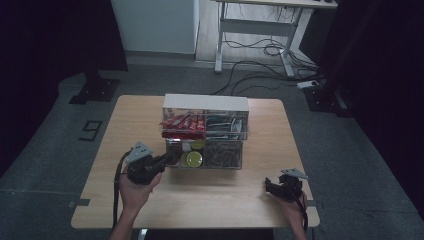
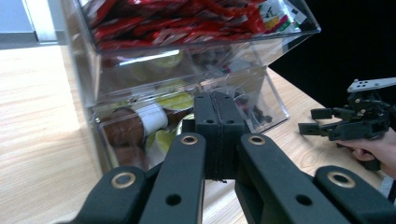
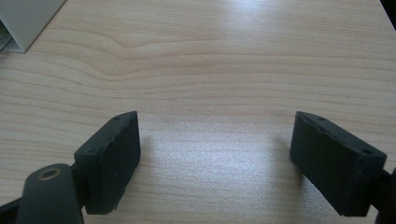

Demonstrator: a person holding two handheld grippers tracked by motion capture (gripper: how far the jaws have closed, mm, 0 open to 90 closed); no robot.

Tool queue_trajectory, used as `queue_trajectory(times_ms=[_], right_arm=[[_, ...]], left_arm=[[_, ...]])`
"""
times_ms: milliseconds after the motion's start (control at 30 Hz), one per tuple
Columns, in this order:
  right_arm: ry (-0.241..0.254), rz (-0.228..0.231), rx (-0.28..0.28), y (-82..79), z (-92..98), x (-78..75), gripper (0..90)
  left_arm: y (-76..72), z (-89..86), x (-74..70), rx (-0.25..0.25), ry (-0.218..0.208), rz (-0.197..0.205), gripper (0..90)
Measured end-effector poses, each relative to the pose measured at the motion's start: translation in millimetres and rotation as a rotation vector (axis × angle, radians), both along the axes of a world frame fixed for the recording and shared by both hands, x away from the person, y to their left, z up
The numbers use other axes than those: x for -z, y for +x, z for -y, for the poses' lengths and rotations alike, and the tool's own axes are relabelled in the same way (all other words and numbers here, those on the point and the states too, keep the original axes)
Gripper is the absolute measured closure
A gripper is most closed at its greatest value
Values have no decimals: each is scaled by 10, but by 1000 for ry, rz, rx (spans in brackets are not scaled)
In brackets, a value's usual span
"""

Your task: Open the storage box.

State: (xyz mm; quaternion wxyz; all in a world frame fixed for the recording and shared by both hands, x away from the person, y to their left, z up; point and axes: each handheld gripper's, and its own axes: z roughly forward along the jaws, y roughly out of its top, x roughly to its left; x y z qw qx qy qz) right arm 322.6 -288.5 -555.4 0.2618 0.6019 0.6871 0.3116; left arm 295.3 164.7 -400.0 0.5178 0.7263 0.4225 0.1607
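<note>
Left tongs [image 2: 218,135], pressed together right at the clear drawer [image 2: 187,116] of capsules, could shove the whole organizer [image 1: 205,131] back, while right tongs [image 3: 229,163] idle spread over worktop [image 3: 224,56].

A clear plastic drawer organizer [image 1: 205,131] with a white top is standing upright near the middle of the wooden table, holding 2 tiers of 2 drawers each. The upper left drawer [image 2: 187,23] is sitting pulled out and is carrying red packets, while the lower left drawer [image 2: 154,126] is also standing pulled forward and is holding yellow-lidded and brown capsules. In the high view, the upper right compartment is showing dark and teal packets, and the lower right is showing small dark items.
</note>
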Motion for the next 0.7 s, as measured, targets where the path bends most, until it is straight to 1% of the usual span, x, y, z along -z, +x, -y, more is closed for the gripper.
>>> queue_trajectory(times_ms=[133,267,367,500,700], right_arm=[[0,0,0,0,0,0,163],[0,0,0,0,0,0,163],[0,0,-1,0,1,0,163],[0,0,0,0,1,0,163],[0,0,0,0,0,0,163]], left_arm=[[45,47,-33,16,-7,-5,900],[84,61,-80,23,-30,-8,900],[105,70,-119,26,-26,-3,900],[138,72,-170,31,-44,1,900],[160,94,-237,37,-32,7,900]])
